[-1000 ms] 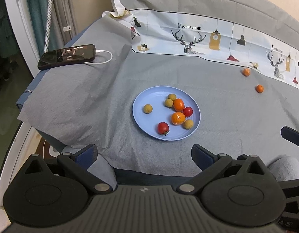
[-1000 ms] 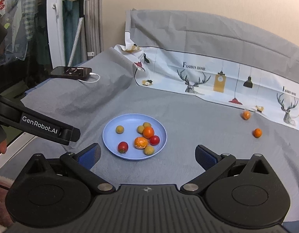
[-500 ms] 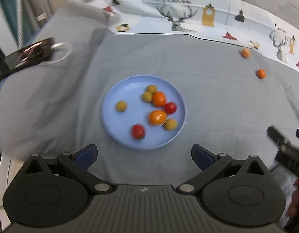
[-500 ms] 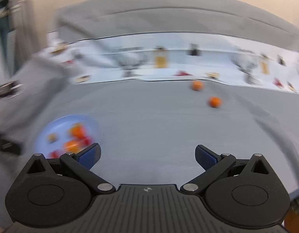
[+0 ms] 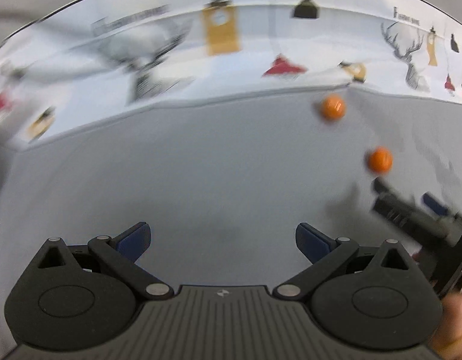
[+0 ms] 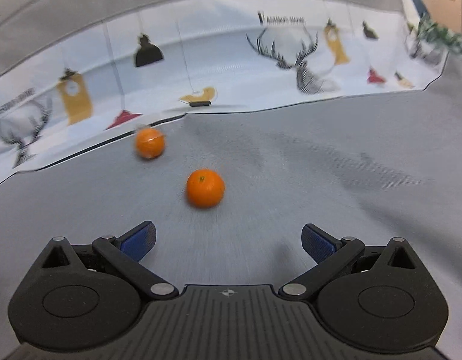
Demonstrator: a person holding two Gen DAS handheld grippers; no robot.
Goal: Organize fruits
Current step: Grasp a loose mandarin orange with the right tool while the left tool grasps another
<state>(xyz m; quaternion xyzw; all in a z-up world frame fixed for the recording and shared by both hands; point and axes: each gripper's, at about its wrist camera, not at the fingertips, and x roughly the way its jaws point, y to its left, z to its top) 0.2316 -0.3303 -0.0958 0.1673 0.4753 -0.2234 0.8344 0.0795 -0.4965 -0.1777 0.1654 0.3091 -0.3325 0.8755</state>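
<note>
We see two small round oranges on the grey cloth (image 6: 291, 180). The near orange (image 6: 205, 188) has a smooth, bright peel with a dark stem mark on top; it lies ahead of the right gripper (image 6: 228, 241), slightly toward its left finger, apart from both blue pads. The far orange (image 6: 150, 143) is motion-blurred and lies beyond and to the left, just beside the edge where the grey cloth meets the printed band (image 6: 231, 60) with deer heads and hanging lamps. The two oranges are near each other but not touching. The right gripper's jaws stand wide, with nothing between them. We note bare grey cloth to the right of the near orange and between it and the fingers. In the left wrist view, the left gripper (image 5: 222, 238) is likewise spread wide and empty over bare cloth; both oranges appear far to its right, and the right gripper's dark body enters from the lower right, just below the near orange.
</note>
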